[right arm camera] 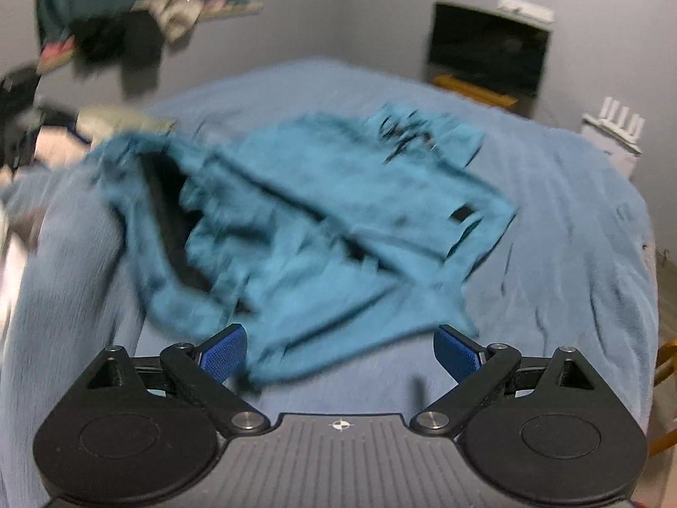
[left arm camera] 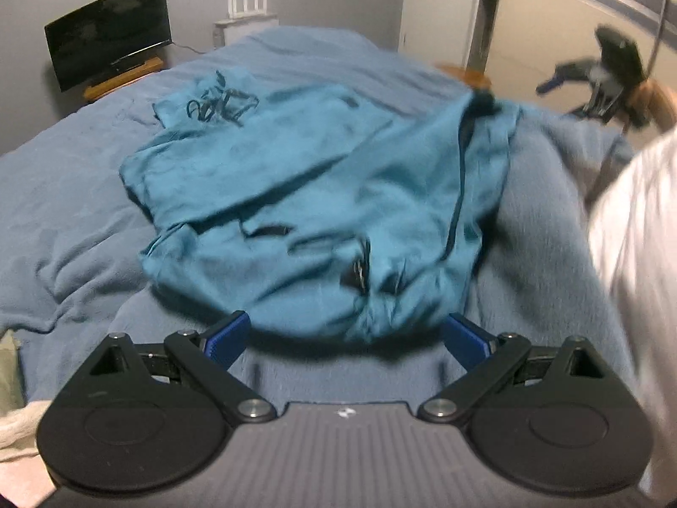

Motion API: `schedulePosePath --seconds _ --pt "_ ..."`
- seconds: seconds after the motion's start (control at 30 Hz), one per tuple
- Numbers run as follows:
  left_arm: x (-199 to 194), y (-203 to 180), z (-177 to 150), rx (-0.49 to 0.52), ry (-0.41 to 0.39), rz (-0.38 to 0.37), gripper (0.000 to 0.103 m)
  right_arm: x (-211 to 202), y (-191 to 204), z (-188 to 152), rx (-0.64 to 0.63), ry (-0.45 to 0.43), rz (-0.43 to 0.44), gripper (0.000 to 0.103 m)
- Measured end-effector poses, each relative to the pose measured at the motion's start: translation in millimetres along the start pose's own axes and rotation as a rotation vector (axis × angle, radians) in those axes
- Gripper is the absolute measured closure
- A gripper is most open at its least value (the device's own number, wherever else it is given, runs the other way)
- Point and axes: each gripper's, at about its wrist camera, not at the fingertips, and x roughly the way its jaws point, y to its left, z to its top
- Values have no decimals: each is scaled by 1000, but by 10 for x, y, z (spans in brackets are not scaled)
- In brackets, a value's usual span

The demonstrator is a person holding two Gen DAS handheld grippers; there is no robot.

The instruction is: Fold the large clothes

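- Nearest my left wrist camera is the left gripper (left arm camera: 345, 340): its blue pads (left arm camera: 226, 336) stand wide apart with nothing pressed between them. The near hem of the teal garment (left arm camera: 321, 194) shows in the gap, but I see neither pad bearing on it.
- Nearest my right wrist camera is the right gripper (right arm camera: 340, 349): blue pads (right arm camera: 224, 353) likewise spread wide and holding nothing. The garment's near edge (right arm camera: 296, 228) shows between them, and whether a pad touches it I cannot tell through the blur.
- The teal garment lies bunched and partly folded on the blue bedcover (left arm camera: 84, 220), about the middle of the bed. A dark drawstring (left arm camera: 220, 106) sits tangled at its far end, and a small dark tab (left arm camera: 271, 230) shows on the cloth.
- In the left view, the other gripper (left arm camera: 609, 80) appears at the upper right, blurred, above the bed's edge. A white sleeve (left arm camera: 634, 254) fills the right margin.
- Beyond the bed a dark monitor (left arm camera: 112, 31) stands on a wooden stand (left arm camera: 122, 78) against the grey wall, with a white router (left arm camera: 247, 6) beside it.
- The right view shows clothes (right arm camera: 118, 38) hanging at the upper left and a heap of laundry (right arm camera: 84, 127) at the bed's left side. Both views are motion-blurred.
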Motion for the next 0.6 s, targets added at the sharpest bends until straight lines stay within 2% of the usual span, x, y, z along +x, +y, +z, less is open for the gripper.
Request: schedulePosePath --seconds 0.17,0.23,0.33,0.47,0.6 --pt "159 -203 -118 137 58 128 5 69 230 -127 -111 52 -29 8" --pt "237 -241 -116 174 40 157 5 125 301 -130 -135 47 -44 8" --pt "246 -227 -71 176 -24 208 5 259 384 -84 -193 20 -62 8" --pt "236 -198 12 193 -71 205 5 415 481 14 -296 -3 -88 8" --pt "303 -201 147 256 -78 167 5 571 470 153 -343 -7 -42 15"
